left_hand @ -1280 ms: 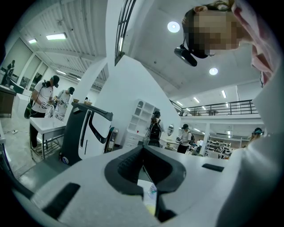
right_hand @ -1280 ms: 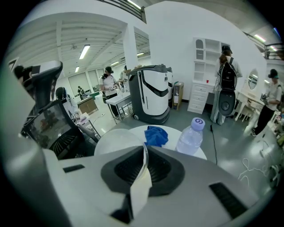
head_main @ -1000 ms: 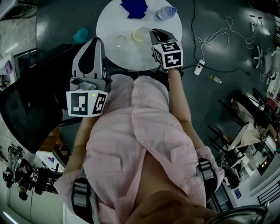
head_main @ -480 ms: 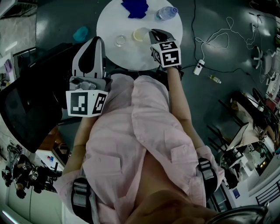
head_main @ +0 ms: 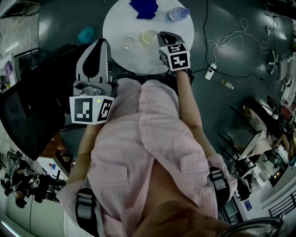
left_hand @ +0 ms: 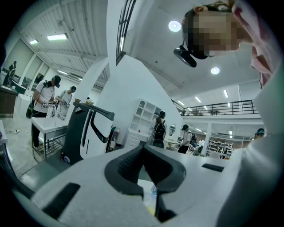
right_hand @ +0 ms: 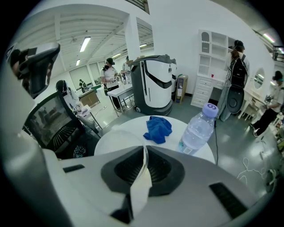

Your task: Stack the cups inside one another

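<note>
A round white table (head_main: pixel 138 58) carries two cups. A small clear cup (head_main: pixel 127 43) stands alone left of centre. My right gripper (head_main: pixel 160 36) is shut on the rim of a pale translucent cup (head_main: pixel 149 35) just right of it. In the right gripper view the cup's thin wall (right_hand: pixel 141 179) is pinched between the dark pads, and its rim curves away to the left. My left gripper (head_main: pixel 102 43) hangs level off the table's near left edge, apart from both cups. Its jaws meet at the tips (left_hand: pixel 143 148) with nothing held.
A blue cloth (head_main: pixel 143 8) (right_hand: pixel 158 128) and a water bottle (head_main: pixel 176 13) (right_hand: pixel 198 130) lie at the table's far side. A teal object (head_main: pixel 85 35) sits on the floor to the left. A power strip (head_main: pixel 211 70) and cables lie to the right. A black chair (head_main: pixel 32 106) stands at my left.
</note>
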